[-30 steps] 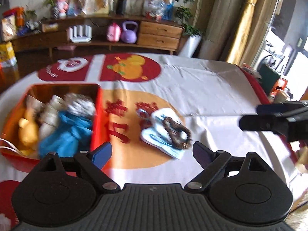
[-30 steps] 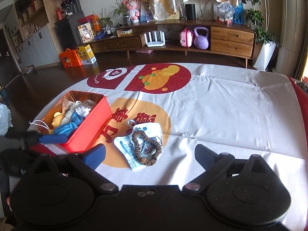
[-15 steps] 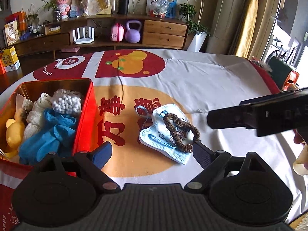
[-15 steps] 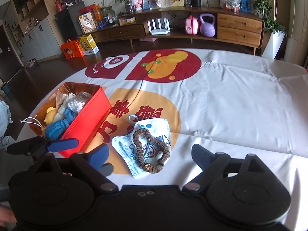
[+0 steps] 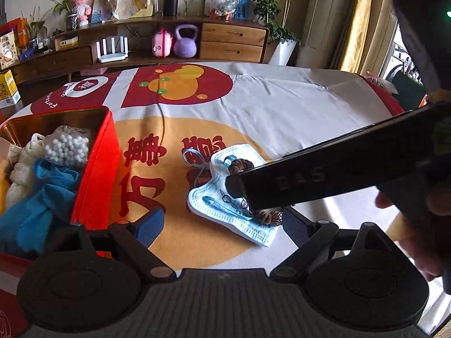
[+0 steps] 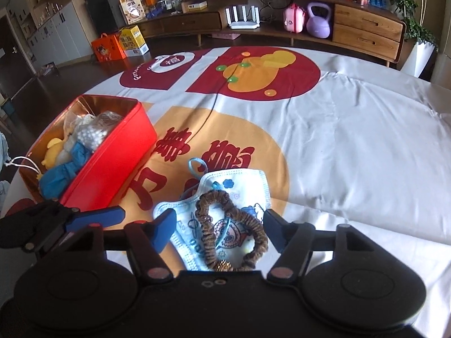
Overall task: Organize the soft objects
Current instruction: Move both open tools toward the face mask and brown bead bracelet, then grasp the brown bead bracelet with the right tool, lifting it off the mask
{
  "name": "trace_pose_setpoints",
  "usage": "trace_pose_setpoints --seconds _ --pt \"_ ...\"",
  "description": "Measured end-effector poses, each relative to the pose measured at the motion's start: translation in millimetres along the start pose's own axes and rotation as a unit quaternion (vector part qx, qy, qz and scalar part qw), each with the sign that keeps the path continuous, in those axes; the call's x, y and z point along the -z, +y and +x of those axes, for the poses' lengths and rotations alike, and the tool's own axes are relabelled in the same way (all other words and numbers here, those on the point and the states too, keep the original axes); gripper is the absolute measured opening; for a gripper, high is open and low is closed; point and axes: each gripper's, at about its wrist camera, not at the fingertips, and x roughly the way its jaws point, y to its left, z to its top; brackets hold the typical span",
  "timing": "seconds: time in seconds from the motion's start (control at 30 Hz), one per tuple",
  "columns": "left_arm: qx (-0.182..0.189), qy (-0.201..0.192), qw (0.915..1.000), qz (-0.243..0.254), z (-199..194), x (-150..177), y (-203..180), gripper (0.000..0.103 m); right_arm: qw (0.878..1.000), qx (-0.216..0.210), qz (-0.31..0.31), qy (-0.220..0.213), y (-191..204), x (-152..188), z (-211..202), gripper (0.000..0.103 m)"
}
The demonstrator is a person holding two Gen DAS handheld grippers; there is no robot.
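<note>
1. Left wrist view: the left gripper (image 5: 222,222) is held with its jaws wide and nothing between them, above the orange print of the cloth (image 5: 296,107). The mask (image 5: 225,200) lies at about 1 o'clock from it, and the scrunchie (image 5: 239,166) rests on the mask, largely hidden by the right gripper's black body reaching in from 3 o'clock. The red tin (image 5: 93,169) sits at 9 o'clock, already filled with a blue glove (image 5: 42,197) and a bag of white beads (image 5: 66,149).

2. Right wrist view: the right gripper (image 6: 218,225) is seen straddling the scrunchie (image 6: 231,225), its jaws closing, the loop between the pads but probably not yet pressed; contact is hard to judge here. The mask (image 6: 248,186) lies beneath. The tin (image 6: 112,166) is at 10 o'clock.

3. For a clean pick, only the scrunchie's band should be pinched, and the mask's blue ear loop (image 6: 197,166) kept out of the grip. The lift should be started slowly so the mask is left behind.
</note>
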Motion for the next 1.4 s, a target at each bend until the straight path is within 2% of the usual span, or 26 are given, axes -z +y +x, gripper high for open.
trace_pose_setpoints --seconds 0.07,0.17,0.53,0.63,1.03,1.27,1.33,1.4 --pt "0.004 0.001 1.0 0.0 2.9 -0.2 1.2 0.091 1.0 -0.002 0.002 0.005 -0.9 -0.8 6.6 0.057" --pt "0.008 0.002 1.0 -0.003 6.2 -0.5 3.4 0.091 1.0 -0.002 -0.003 0.012 -0.1 -0.6 13.1 0.053" --pt "0.014 0.011 0.9998 -0.01 17.6 0.1 7.2 0.091 0.999 0.022 -0.025 0.009 -2.1 0.8 16.0 0.013" --pt "0.014 0.012 0.9998 -0.011 20.1 0.3 8.5 0.091 0.999 0.023 -0.023 0.004 -5.5 1.7 15.1 0.008" --pt "0.03 0.015 0.9994 -0.009 28.6 0.4 8.5 0.091 1.0 0.02 -0.001 -0.007 -35.9 10.4 -7.8 0.007" --pt "0.039 0.017 0.9991 -0.001 40.8 -5.4 2.0 0.09 1.0 0.015 0.006 -0.004 -41.1 16.2 -4.7 0.007" --pt "0.034 0.013 0.9993 0.008 41.7 -6.4 -0.9 0.078 1.0 0.013 0.009 -0.005 -42.1 16.7 -4.0 0.007" --pt "0.032 0.01 0.9992 0.021 41.8 -7.0 -4.5 0.059 1.0 0.01 0.012 -0.006 -43.1 17.0 -3.4 0.007"
